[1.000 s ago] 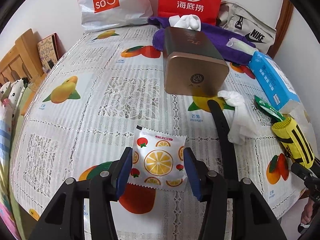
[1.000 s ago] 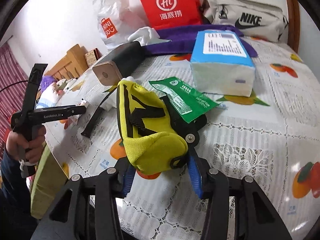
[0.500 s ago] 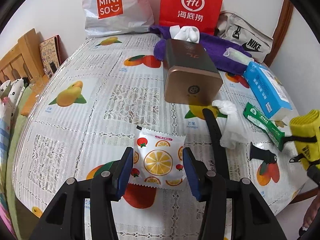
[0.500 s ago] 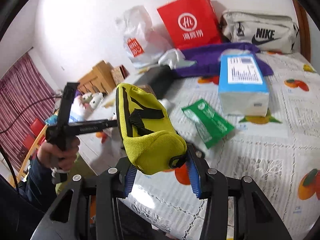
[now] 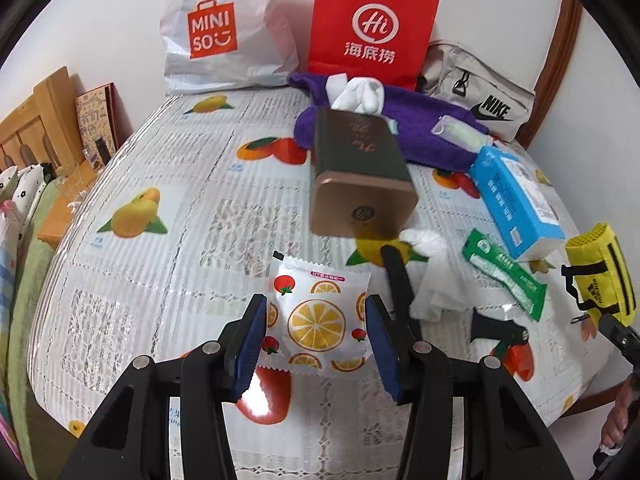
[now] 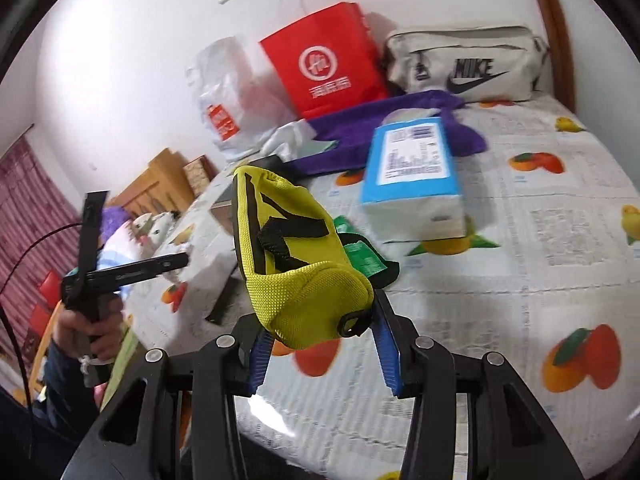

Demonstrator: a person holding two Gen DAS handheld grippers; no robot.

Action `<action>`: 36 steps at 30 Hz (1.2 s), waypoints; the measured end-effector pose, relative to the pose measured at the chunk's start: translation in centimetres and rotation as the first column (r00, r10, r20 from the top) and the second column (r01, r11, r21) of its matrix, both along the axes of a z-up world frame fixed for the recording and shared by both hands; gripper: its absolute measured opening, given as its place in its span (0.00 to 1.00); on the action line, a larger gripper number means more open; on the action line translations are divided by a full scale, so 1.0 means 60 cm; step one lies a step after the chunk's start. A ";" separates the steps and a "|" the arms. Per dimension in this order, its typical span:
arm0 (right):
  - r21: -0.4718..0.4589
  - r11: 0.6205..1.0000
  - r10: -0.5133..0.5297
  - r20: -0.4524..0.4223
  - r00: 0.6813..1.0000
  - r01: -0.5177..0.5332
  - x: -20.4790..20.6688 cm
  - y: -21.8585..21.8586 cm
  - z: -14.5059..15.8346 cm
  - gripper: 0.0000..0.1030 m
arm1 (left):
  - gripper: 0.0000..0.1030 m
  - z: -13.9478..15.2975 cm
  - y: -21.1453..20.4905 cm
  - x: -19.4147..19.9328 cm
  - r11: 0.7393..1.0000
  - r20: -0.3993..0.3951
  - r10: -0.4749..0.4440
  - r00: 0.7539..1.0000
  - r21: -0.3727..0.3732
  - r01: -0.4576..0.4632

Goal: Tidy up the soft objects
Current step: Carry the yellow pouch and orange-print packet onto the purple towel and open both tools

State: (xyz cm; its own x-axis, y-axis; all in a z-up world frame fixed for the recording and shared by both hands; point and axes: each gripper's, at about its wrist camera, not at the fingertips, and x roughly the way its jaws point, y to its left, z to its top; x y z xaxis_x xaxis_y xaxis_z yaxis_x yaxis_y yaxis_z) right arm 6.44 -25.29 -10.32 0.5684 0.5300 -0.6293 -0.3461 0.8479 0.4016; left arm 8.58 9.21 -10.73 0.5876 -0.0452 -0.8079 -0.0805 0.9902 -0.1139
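Note:
My right gripper [image 6: 324, 344] is shut on a yellow pouch with black straps [image 6: 296, 256] and holds it in the air above the table's near edge; the pouch also shows at the right edge of the left wrist view [image 5: 604, 276]. My left gripper [image 5: 316, 332] holds a white fruit-print sachet [image 5: 320, 312] between its blue pads, just above the tablecloth. A purple towel [image 5: 424, 136] with a white sock [image 5: 360, 94] on it lies at the back. A white cloth [image 5: 432, 276] lies crumpled mid-table.
A bronze tin box [image 5: 360, 184] lies in the middle. A blue tissue pack [image 5: 516, 200], a green wipes packet [image 5: 504, 276] and a black strap [image 5: 398, 284] lie to the right. Miniso bag [image 5: 224, 32], red paper bag [image 5: 372, 28] and Nike bag [image 5: 480, 96] stand at the back.
My right gripper has lifted the yellow pouch off the table and carried it up and toward the near right edge. My left gripper has stayed on the sachet, almost still.

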 end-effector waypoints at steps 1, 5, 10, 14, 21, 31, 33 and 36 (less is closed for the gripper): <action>-0.003 1.000 -0.011 0.000 1.000 0.011 0.002 -0.004 0.000 0.44 | 0.46 0.005 -0.003 0.002 1.000 0.004 -0.003 1.000 -0.001 0.003; -0.018 0.999 -0.042 0.005 0.999 0.042 0.012 -0.024 0.008 0.44 | 0.46 0.025 -0.012 0.012 1.000 0.024 -0.015 1.000 -0.006 0.015; -0.046 0.997 -0.060 0.033 0.998 0.061 0.029 -0.034 0.031 0.44 | 0.46 0.052 -0.026 0.032 1.000 0.047 -0.024 0.999 -0.007 0.025; -0.065 0.995 -0.068 0.046 0.997 0.071 0.053 -0.039 0.049 0.44 | 0.46 0.071 -0.036 0.055 0.999 0.059 -0.032 0.998 0.000 0.032; -0.104 0.991 -0.073 0.095 0.993 0.083 0.115 -0.033 0.087 0.44 | 0.46 0.099 -0.053 0.101 0.999 0.077 -0.050 0.996 0.019 0.049; -0.125 0.990 -0.053 0.134 0.990 0.070 0.213 0.000 0.123 0.44 | 0.46 0.112 -0.066 0.178 0.998 0.079 -0.064 0.995 0.030 0.061; -0.135 0.989 -0.046 0.142 0.989 0.065 0.235 0.007 0.127 0.44 | 0.46 0.110 -0.067 0.197 0.998 0.075 -0.065 0.995 0.033 0.062; -0.161 0.985 -0.045 0.144 0.989 0.068 0.267 0.018 0.130 0.44 | 0.46 0.107 -0.068 0.224 0.997 0.070 -0.071 0.995 0.035 0.069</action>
State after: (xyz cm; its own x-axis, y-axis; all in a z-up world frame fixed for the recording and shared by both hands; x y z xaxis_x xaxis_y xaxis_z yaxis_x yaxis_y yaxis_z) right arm 22.43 -24.18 -2.52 0.6827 0.3898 -0.6180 -0.3383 0.9183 0.2055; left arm 22.00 5.10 -4.31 0.6402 -0.0626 -0.7657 -0.0039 0.9964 -0.0846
